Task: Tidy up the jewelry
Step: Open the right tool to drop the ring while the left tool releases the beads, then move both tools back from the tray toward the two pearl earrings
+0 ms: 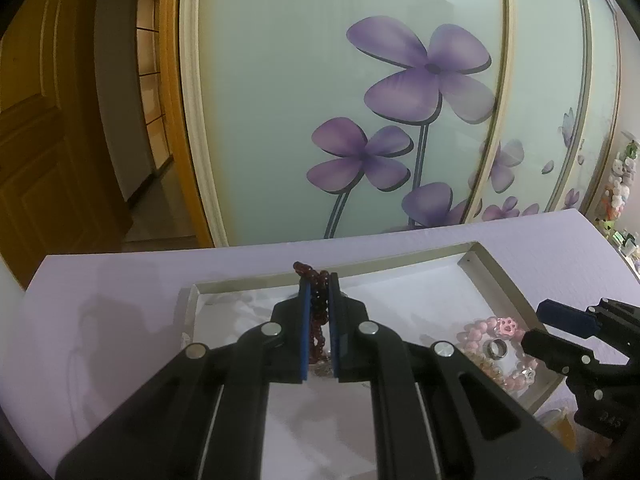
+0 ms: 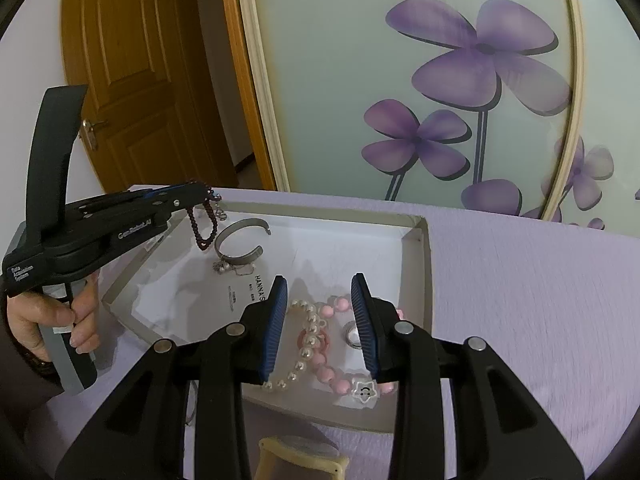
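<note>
My left gripper [image 1: 319, 280] is shut on a dark red beaded bracelet [image 1: 318, 308]. In the right wrist view that gripper [image 2: 200, 192] holds the bracelet [image 2: 206, 232] dangling over the far left corner of a shallow white tray [image 2: 424, 264]. My right gripper [image 2: 320, 284] stands open low over the tray's near right part, its pads touching nothing. Below and between its fingers lie a pearl bracelet [image 2: 306, 340], a pink bead bracelet [image 2: 336, 308] with a white star charm [image 2: 364, 390], and a silver ring [image 2: 352, 334]. A silver cuff bangle [image 2: 240, 240] rests under the dangling bracelet.
The tray sits on a lilac tabletop [image 2: 520, 280]. A sliding door with purple flowers [image 2: 480, 80] stands right behind the table, and a wooden door [image 2: 128, 80] is at the left. A cream object [image 2: 300, 460] lies by the tray's near edge. A person's hand [image 2: 52, 320] grips the left tool.
</note>
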A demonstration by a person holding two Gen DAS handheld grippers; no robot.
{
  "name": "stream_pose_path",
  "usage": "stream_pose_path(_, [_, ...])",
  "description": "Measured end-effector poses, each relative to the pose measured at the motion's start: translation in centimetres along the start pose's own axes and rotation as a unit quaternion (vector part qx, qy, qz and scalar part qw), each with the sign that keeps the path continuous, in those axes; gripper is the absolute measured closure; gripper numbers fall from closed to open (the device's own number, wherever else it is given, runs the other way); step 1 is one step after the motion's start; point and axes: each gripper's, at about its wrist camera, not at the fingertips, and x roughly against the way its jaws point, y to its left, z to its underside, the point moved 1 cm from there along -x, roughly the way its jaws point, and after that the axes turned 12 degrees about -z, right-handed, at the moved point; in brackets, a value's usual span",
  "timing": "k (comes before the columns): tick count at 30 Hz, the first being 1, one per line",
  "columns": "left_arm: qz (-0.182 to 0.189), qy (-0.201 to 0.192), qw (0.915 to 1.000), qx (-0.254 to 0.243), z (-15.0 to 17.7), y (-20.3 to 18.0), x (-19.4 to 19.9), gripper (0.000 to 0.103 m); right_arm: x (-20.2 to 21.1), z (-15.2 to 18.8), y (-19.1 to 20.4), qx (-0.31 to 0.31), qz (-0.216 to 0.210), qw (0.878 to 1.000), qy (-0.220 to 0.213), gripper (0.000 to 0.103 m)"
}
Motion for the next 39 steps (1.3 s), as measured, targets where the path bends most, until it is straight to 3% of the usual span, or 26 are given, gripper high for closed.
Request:
stream_pose_path(5, [0.003, 0.0, 1.0, 0.001, 0.0, -0.3, 0.0, 0.09, 0.1, 0.2, -0.1, -0.003, 0.0, 1.0, 0.002, 0.068])
stream_pose_path(8, [0.001, -0.005, 1.0, -0.001, 0.0, -0.4, 0.3, 0.071, 0.3, 0.2, -0.1, -0.004, 0.001, 1.0, 0.001, 0.068])
stream_pose_path(14, [-0.006, -0.015, 0.9999, -0.005, 0.0, -0.3, 1.4, 0.058, 1.0, 0.4, 0.0, -0.007, 0.002, 1.0, -0.003, 0.068])
stream_pose_path(29, [-0.028, -0.022, 0.9993, 0.008, 1.4, 2.4, 6.2, 0.052, 5.4, 3.4, 1.2, -0.028, 0.003, 1.0, -0.013, 0.068])
stream_pose_path(39, [-0.037, -0.028, 0.9988, 0.012, 5.6, 4.7, 11.6, 0.044, 8.5, 7.6, 3.8, -0.041, 0.007, 0.999, -0.005, 0.061])
